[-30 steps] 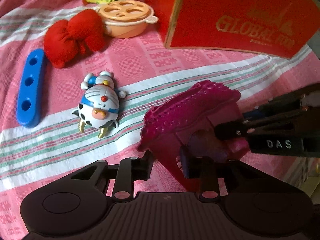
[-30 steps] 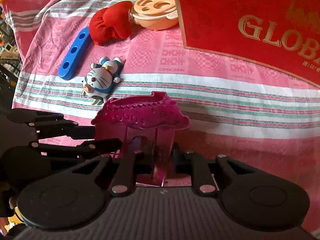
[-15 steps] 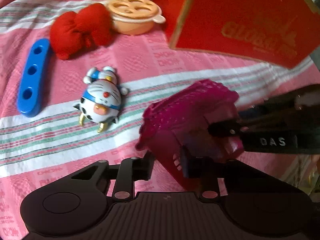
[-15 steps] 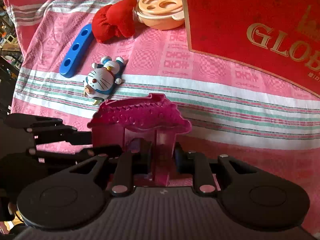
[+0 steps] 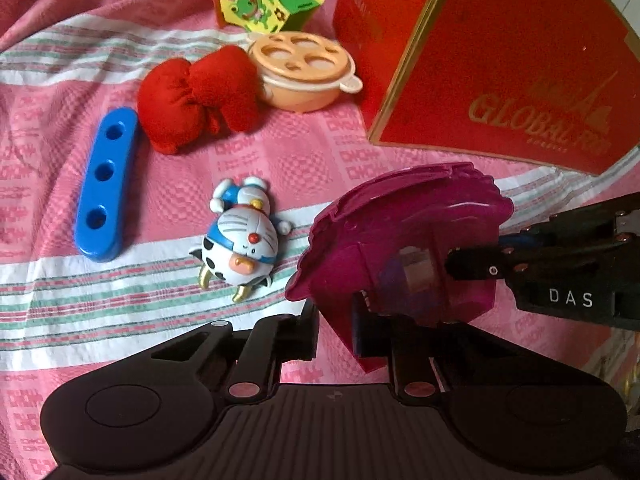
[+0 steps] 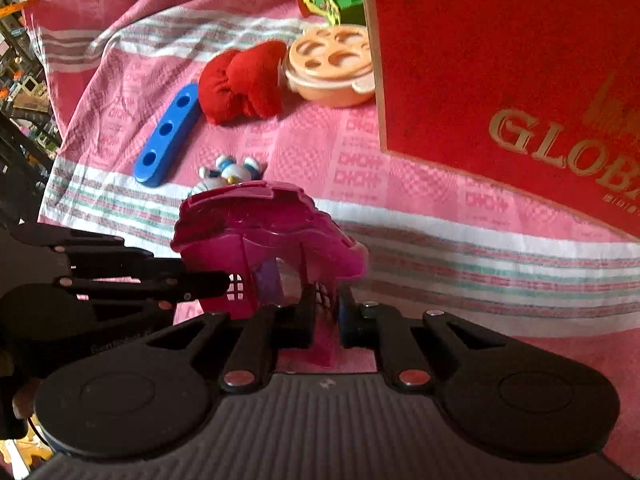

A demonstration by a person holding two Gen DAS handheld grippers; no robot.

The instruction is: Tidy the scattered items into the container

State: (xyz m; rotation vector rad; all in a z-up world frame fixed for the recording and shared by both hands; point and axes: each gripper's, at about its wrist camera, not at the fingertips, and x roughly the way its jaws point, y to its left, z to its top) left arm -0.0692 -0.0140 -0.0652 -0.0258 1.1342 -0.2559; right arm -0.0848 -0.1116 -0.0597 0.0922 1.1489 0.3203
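Pink striped cloth (image 5: 280, 152) w/ toys, red box (image 5: 520, 72) behind.

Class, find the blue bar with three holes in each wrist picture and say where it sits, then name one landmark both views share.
Left wrist view: the blue bar lies at the left, below and left of the red plush bow.
Right wrist view: the blue bar lies upper left of centre, directly left of the red plush bow.
Shared landmark: the red box lettered GLOBAL, at the upper right in both.
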